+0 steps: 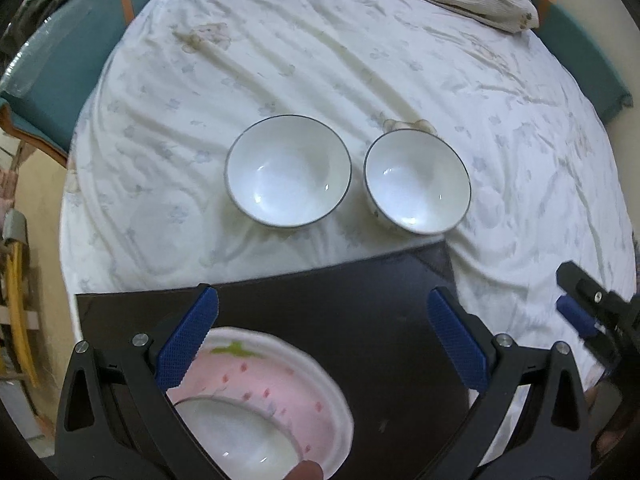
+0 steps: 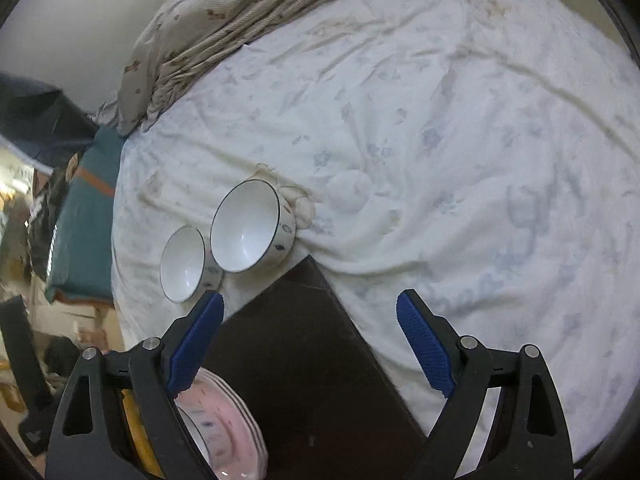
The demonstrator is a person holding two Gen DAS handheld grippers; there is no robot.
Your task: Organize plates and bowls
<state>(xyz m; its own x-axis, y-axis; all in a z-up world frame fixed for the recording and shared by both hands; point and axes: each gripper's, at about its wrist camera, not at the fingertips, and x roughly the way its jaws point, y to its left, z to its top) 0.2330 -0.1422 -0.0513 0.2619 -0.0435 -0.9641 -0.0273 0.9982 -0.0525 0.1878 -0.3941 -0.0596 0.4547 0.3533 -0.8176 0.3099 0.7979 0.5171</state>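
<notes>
Reaching looks like the step: both the left gripper (image 1: 322, 308) and right gripper (image 2: 310, 312) stand apart, empty. Two white bowls (image 1: 287, 171) sit beyond the jaws, pink plates (image 1: 280, 384) beneath; next comes closing on one bowl's rim.

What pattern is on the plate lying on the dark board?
The plate is pink with small red flecks and a white centre, clearest in the left wrist view.

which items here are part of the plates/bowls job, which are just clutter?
Job:
- left white bowl
- right white bowl
- pink plate stack, with a bowl on top
- dark board under the plates

Clutter:
- white floral bedsheet
- crumpled beige blanket
- teal cushion
</notes>
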